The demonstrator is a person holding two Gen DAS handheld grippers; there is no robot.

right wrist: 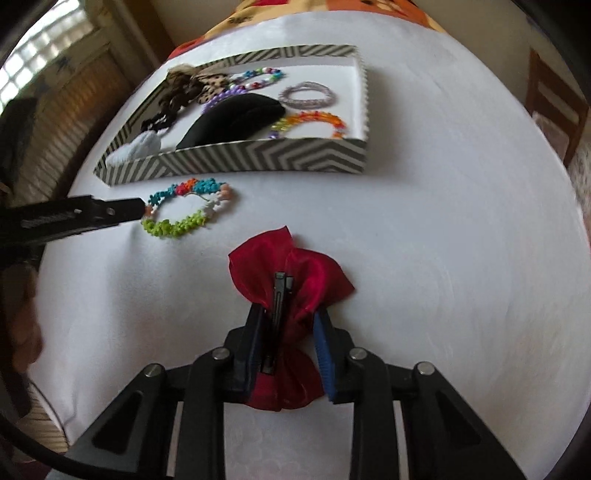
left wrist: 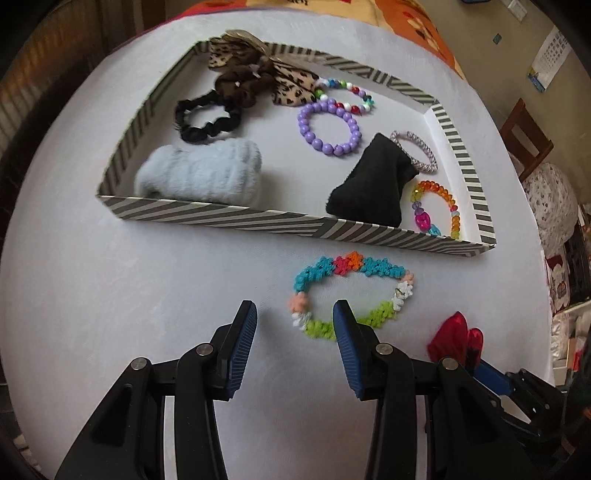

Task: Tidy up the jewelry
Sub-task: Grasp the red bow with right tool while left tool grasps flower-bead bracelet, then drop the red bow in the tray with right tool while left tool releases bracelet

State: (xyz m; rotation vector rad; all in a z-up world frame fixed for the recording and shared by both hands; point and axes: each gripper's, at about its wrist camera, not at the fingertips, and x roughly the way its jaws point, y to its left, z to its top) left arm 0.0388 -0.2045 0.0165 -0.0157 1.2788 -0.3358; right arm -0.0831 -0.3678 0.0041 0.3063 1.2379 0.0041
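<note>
A striped shallow box [left wrist: 258,221] [right wrist: 258,158] holds several bracelets, hair ties, a leopard bow, a pale blue fluffy band [left wrist: 199,173] and a black pouch [left wrist: 369,184]. A multicoloured flower bracelet [left wrist: 351,291] [right wrist: 184,210] lies on the white cloth in front of the box. My left gripper [left wrist: 295,314] is open, its right finger resting at the bracelet's near edge. My right gripper [right wrist: 288,317] is shut on a red satin bow hair clip [right wrist: 295,280], which also shows in the left wrist view [left wrist: 456,338].
A white cloth [right wrist: 443,258] covers the round table, with a patterned orange cloth [left wrist: 406,22] beyond it. A wooden chair [left wrist: 524,140] stands to the right. The left gripper's arm [right wrist: 74,218] reaches in from the left in the right wrist view.
</note>
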